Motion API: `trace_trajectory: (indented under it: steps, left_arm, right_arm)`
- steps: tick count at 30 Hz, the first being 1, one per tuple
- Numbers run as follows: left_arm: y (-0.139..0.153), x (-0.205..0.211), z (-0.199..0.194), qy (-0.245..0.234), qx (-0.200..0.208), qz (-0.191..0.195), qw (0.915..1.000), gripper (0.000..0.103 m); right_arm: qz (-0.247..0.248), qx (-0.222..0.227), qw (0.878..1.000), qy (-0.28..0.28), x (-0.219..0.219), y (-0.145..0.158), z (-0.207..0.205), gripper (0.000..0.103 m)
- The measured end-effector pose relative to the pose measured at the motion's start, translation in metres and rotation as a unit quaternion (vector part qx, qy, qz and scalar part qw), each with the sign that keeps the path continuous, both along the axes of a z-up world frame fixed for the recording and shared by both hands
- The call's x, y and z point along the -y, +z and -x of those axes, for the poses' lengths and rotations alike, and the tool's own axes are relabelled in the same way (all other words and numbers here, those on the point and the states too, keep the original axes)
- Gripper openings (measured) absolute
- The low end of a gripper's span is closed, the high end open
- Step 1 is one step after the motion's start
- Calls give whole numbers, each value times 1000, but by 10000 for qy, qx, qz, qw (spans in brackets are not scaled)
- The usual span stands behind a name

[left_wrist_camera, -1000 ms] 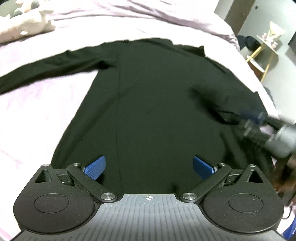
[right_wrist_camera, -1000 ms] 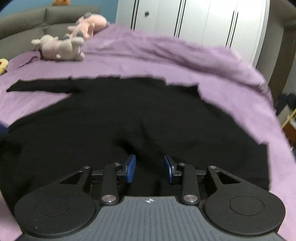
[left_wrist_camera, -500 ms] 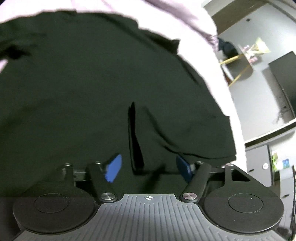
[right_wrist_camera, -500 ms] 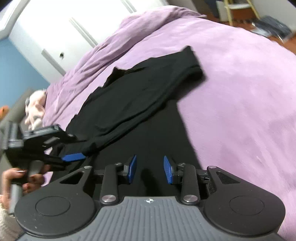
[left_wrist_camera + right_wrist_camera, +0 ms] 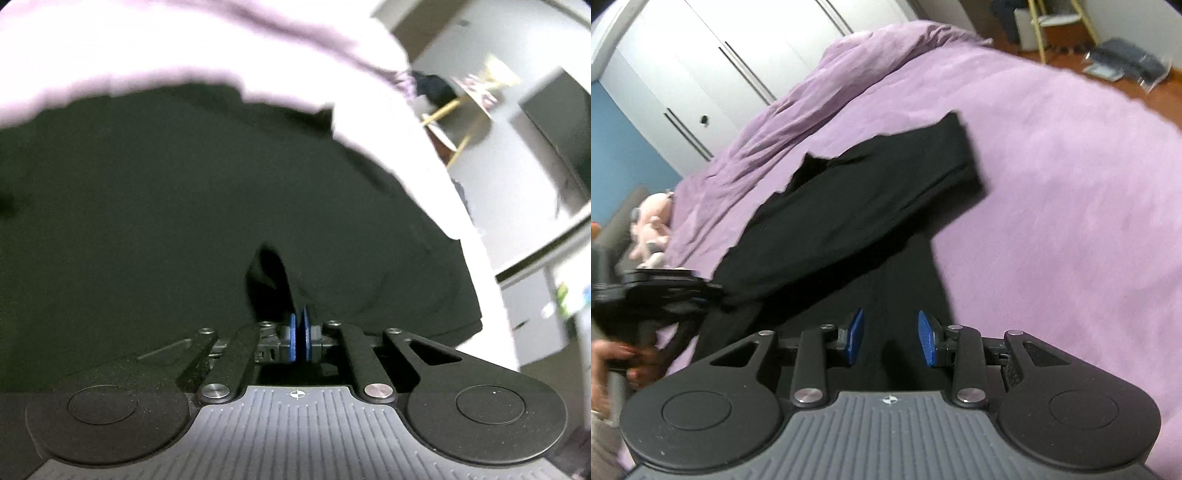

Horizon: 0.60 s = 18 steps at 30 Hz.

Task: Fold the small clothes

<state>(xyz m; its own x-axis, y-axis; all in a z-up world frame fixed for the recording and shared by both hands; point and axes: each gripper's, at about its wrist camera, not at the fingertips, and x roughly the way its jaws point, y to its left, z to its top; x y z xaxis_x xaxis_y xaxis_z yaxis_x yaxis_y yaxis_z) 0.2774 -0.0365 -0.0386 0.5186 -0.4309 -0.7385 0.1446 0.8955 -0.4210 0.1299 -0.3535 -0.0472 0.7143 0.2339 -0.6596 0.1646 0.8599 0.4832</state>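
Observation:
A black long-sleeved top [image 5: 147,206] lies spread on the purple bed cover; it also shows in the right wrist view [image 5: 849,206]. My left gripper [image 5: 300,338] is shut on a raised fold of the top's fabric, the blue pads pressed together. It shows at the left of the right wrist view [image 5: 665,291], held by a hand. My right gripper [image 5: 891,338] is open just above the top's lower part, with black cloth between and below its blue pads [image 5: 855,334]. One side of the top lies folded over the body.
The purple bed cover [image 5: 1052,206] stretches to the right. A pink stuffed toy [image 5: 652,232] lies at the far left. White wardrobe doors [image 5: 738,55] stand behind the bed. A yellow-legged stool [image 5: 461,110] stands beyond the bed's edge.
My left gripper has closed from open onto a fold of the black top. My right gripper has stayed open over the lower part of the top.

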Motion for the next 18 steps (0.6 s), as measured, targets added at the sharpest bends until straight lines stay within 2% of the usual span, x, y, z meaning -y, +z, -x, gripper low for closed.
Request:
trace_trajectory:
  steps: [1, 3, 5, 7, 11, 12, 14, 15, 18]
  left_arm:
    - [12, -1, 0, -38, 313, -409, 9987, 6]
    - [27, -3, 0, -23, 902, -1357, 9866, 6]
    - [27, -11, -6, 98, 1055, -1882, 9764, 6]
    - [14, -26, -13, 317, 912, -2082, 9733, 7]
    - [-17, -59, -27, 651, 288, -1646, 9838, 10]
    - [-22, -64, -28, 715, 210, -1499, 9859, 15]
    - [-27, -72, -30, 809, 207, -1166, 9897, 35]
    - [-30, -76, -32, 845, 180, -901, 9922, 37]
    - [-38, -83, -40, 944, -1, -360, 9949, 36]
  right_arm:
    - [83, -16, 9999, -56, 2, 2, -2, 32]
    - [217, -48, 9997, -139, 6, 4, -9, 32]
    - [366, -46, 9992, -164, 6, 5, -19, 34]
    - [449, -62, 9988, -174, 7, 5, -30, 35]
    - [438, -107, 9989, -145, 7, 1, -54, 38]
    - [400, -118, 9990, -135, 7, -1, -62, 39]
    - [272, -103, 9995, -109, 8, -2, -76, 43]
    - [200, -112, 9997, -129, 9, -3, -84, 45]
    - [64, -104, 9996, -244, 10, -7, -111, 53]
